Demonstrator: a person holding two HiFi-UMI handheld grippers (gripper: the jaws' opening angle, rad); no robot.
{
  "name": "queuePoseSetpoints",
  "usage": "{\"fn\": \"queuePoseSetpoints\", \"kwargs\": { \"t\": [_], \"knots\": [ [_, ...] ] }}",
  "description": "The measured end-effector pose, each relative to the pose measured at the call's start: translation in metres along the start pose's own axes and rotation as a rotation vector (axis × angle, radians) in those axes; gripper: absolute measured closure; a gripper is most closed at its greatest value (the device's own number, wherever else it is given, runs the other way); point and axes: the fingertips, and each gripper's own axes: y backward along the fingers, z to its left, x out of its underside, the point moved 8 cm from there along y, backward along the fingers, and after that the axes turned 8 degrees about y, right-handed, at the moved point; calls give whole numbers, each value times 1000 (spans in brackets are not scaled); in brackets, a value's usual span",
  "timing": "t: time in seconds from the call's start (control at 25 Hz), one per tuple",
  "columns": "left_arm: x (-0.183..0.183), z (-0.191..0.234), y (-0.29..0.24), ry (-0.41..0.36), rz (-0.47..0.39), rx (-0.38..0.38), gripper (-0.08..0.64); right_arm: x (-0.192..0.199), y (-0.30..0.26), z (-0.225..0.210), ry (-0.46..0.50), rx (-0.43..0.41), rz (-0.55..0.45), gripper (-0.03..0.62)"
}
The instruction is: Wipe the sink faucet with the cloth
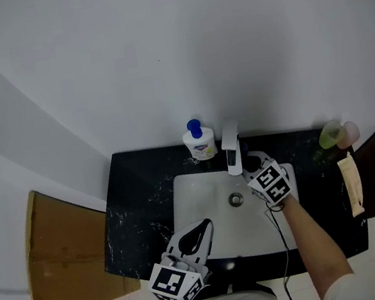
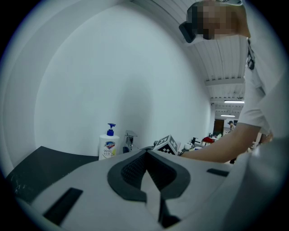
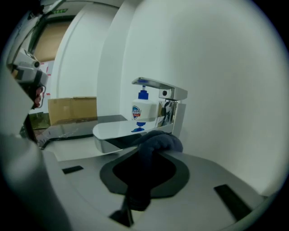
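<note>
Dark-blue cloth (image 3: 158, 140), bunched and fuzzy, is pinched in the right claw (image 3: 151, 155). Its jaws are clamped on a fold, so a soft wad bulges out past the tips. That wad sits against the chrome faucet (image 3: 135, 131), low on the upright body where the flat spout leaves it. Whether it presses hard or only touches, I cannot tell.

The cloth looks light and limp. It should squash and mould round the edges, and it would sag loose if gripped by a corner, so the present hold looks like the right one: mid-fold, with padding ahead of the hard tips. The faucet is rigid, fixed and mirror-smooth, so I judge that the wad will glide easily and may skid off the spout's narrow faces unless it is led along them.

The left claw (image 1: 204, 225) hangs over the front of the white sink (image 1: 183, 204), well apart from the faucet. Its jaws are together with nothing between them.

A soap bottle (image 1: 199, 141) stands on the black bench (image 1: 137, 190) just beside the faucet — close enough that a wide sweep could knock it.
</note>
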Motion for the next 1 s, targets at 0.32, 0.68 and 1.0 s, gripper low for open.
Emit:
{"fn": "queuePoseSetpoints", "kwargs": {
  "t": [0.32,0.68,1.0],
  "knots": [
    [1,-4,-3,4,1,20,558,5,38,52,-129,-44,-88,534],
    [3,-9,-3,8,5,36,558,3,43,62,-136,-44,-91,534],
    [9,2,5,7,2,9,558,3,6,15,9,-8,0,534]
  ]
}}
